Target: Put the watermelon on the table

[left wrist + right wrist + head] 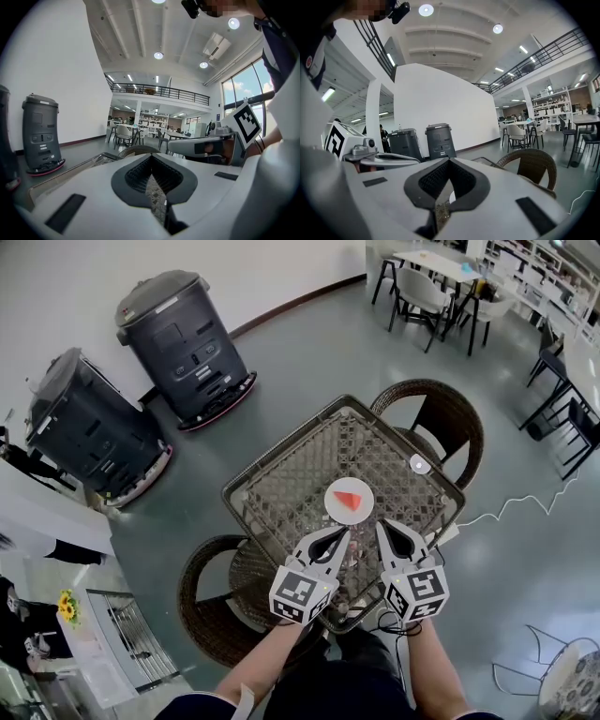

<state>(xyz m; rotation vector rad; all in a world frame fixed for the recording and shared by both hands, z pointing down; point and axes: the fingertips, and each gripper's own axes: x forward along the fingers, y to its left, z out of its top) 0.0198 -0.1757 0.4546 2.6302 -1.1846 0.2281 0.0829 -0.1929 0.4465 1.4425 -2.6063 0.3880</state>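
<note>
A red watermelon wedge [348,500] lies on a small white plate [332,503] on the square wicker-and-glass table [272,486]. Both grippers hover side by side over the table's near edge, just short of the plate. My left gripper [341,540] has its jaws together with nothing between them, as the left gripper view [151,158] confirms. My right gripper [382,527] is likewise shut and empty [449,162]. Neither touches the plate or the wedge. Each gripper shows in the other's view: the right gripper [206,146], the left gripper [379,158].
A small white round object [420,464] sits near the table's right corner. Wicker chairs stand at the far right [450,413] and near left [211,601] of the table. Two dark grey machines [183,334] [84,427] stand to the left. A white cable [511,507] trails across the floor.
</note>
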